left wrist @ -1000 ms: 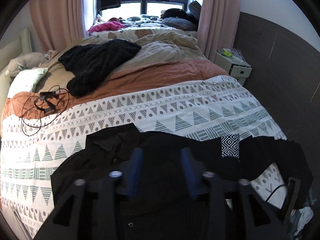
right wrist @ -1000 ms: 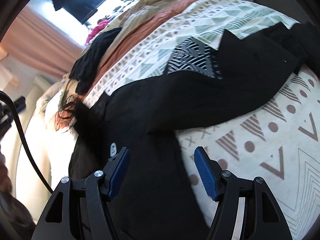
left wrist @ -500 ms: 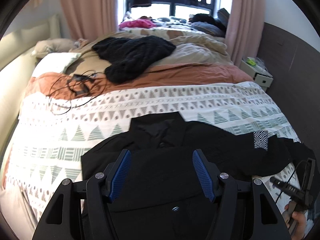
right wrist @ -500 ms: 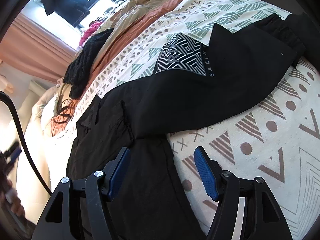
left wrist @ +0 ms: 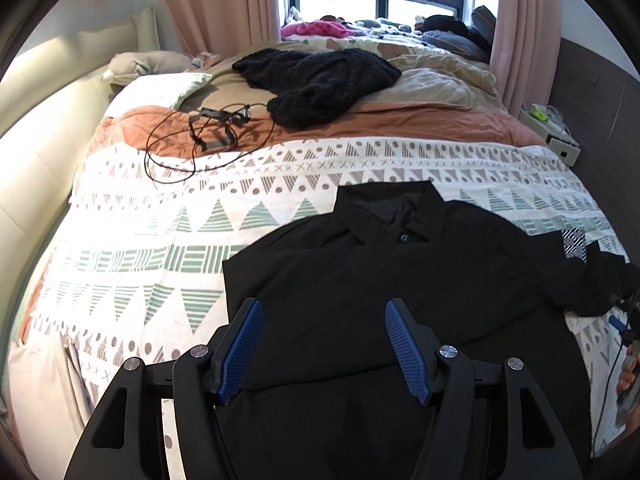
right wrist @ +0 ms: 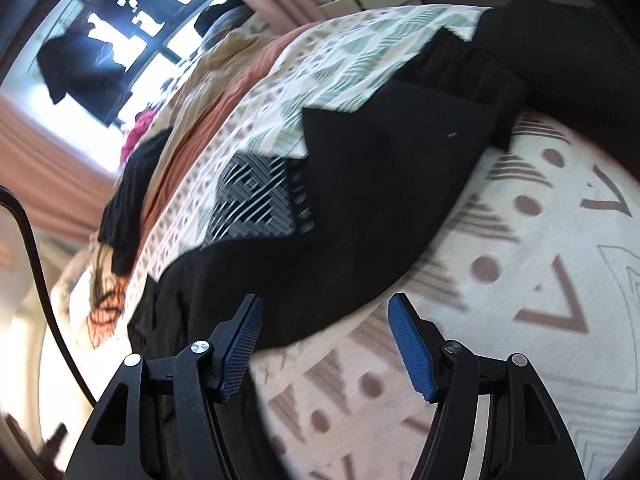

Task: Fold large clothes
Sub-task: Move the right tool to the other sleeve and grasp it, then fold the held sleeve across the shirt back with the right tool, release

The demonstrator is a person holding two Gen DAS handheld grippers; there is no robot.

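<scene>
Directly ahead of my left gripper (left wrist: 324,344), the black jacket (left wrist: 400,280) lies spread on the patterned bedspread (left wrist: 160,240), collar at the far end and one sleeve folded across the chest. I see the left gripper's blue pads (left wrist: 240,348) set wide apart over the jacket's body, nothing between them. Beyond the collar, a tangle of black cable (left wrist: 200,140) sits on the rust-coloured band of the cover, and farther still a black knit sweater (left wrist: 320,80) is heaped near the pillows. To the far right of this gripper stands a white nightstand (left wrist: 552,132).

My right gripper (right wrist: 326,344) is likewise spread, gripping nothing. It hovers at the lower edge of the jacket's outstretched sleeve (right wrist: 380,200): the left pad (right wrist: 242,348) is over black fabric, the right one over bare bedspread (right wrist: 520,300). Ahead and a little left of it, a black-and-white geometric patch (right wrist: 256,200) shows on the sleeve. This view is motion-blurred.
</scene>
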